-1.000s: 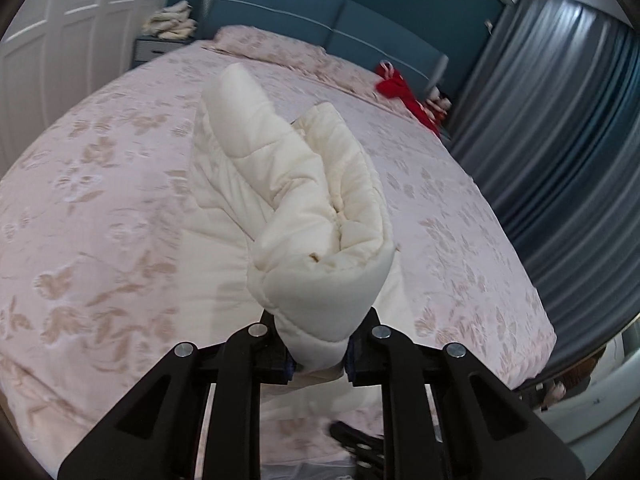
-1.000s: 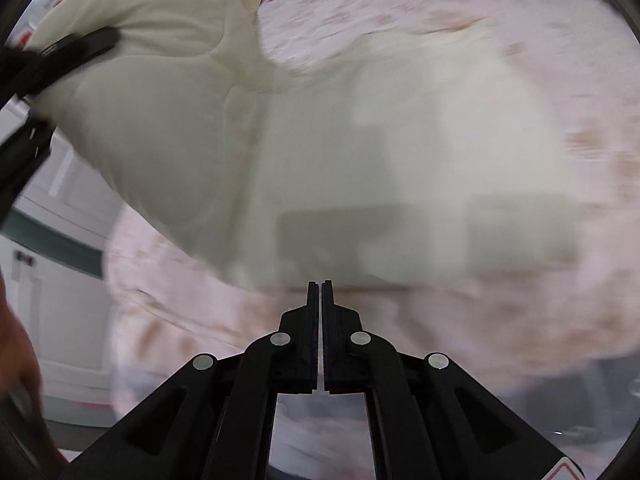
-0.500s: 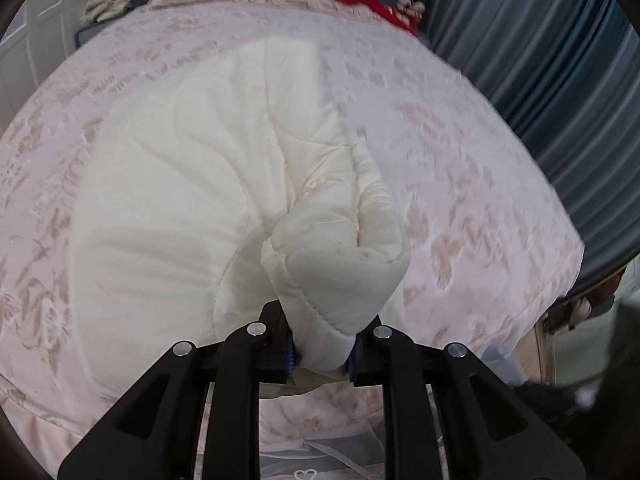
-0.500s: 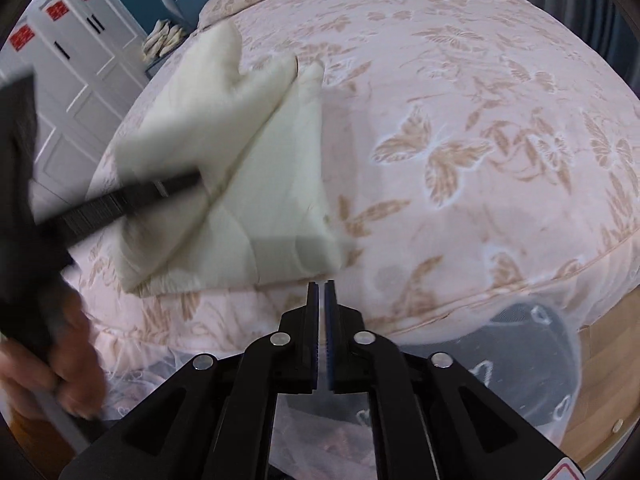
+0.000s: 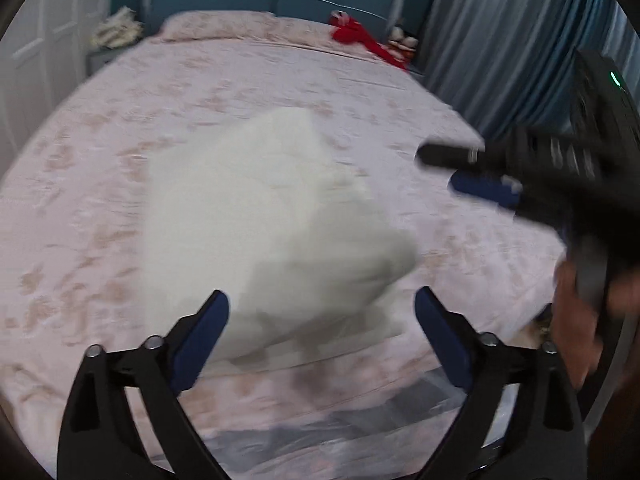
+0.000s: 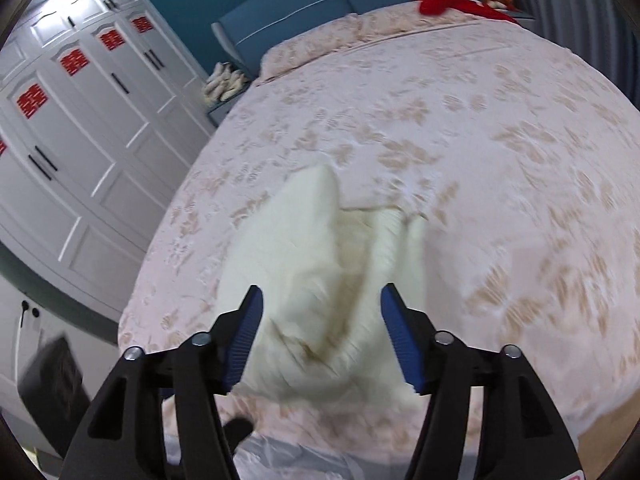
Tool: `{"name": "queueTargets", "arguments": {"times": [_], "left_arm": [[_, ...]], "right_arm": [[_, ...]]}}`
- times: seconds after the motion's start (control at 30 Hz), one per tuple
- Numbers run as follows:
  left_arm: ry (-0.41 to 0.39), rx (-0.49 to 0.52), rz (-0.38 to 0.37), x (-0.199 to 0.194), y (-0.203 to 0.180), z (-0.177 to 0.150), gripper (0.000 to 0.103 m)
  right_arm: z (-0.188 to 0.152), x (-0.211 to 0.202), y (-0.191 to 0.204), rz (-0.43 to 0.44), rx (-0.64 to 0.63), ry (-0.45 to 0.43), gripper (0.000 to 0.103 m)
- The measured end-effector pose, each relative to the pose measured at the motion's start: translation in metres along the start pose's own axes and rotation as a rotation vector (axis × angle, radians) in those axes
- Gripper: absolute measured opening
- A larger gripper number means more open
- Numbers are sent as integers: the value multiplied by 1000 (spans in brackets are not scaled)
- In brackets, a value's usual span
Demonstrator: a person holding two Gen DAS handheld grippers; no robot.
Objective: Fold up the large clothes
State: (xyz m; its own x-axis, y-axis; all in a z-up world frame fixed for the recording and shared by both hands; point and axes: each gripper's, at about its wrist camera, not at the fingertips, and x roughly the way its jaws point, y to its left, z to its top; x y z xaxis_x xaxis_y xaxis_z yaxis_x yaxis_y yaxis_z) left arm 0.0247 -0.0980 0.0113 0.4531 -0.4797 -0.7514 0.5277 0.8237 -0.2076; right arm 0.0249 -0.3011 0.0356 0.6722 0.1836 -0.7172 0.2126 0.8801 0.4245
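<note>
Cream padded garment (image 5: 272,216) — folded bundle, lying on floral bedspread (image 5: 120,128) near the foot edge. Left gripper (image 5: 322,312) — fingers spread, holding nothing. Right gripper (image 6: 322,308) — likewise spread, empty.

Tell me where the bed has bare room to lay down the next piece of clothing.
The bedspread is bare between the cream jacket and the pillows, and also on its curtain side. The foot edge is crowded: the jacket lies there with both open claws, left claw and right claw, over it.

Left tool (image 5: 322,304) and right tool (image 6: 322,300) both spread wide.
</note>
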Motion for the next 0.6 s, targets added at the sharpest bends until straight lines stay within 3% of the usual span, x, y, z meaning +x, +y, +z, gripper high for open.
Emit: {"name": "queueTargets", "arguments": {"times": [0.1, 0.2, 0.37, 0.43, 0.47, 0.5, 0.6], "left_arm": [[50, -7, 111, 7, 31, -18, 93], [116, -68, 131, 18, 60, -36, 92], [170, -96, 183, 38, 83, -54, 92], [184, -96, 209, 45, 90, -59, 91], [189, -99, 218, 48, 93, -60, 89], [191, -107, 221, 51, 96, -61, 88], [201, -133, 229, 57, 103, -59, 82]], "right_arm": [[11, 25, 6, 10, 33, 43, 66], [16, 54, 4, 39, 102, 118, 66], [14, 88, 8, -1, 127, 196, 66], [13, 95, 12, -17, 117, 213, 51], [12, 97, 14, -21, 102, 221, 23], [13, 98, 14, -19, 95, 227, 16], [16, 82, 16, 27, 69, 191, 9]]}}
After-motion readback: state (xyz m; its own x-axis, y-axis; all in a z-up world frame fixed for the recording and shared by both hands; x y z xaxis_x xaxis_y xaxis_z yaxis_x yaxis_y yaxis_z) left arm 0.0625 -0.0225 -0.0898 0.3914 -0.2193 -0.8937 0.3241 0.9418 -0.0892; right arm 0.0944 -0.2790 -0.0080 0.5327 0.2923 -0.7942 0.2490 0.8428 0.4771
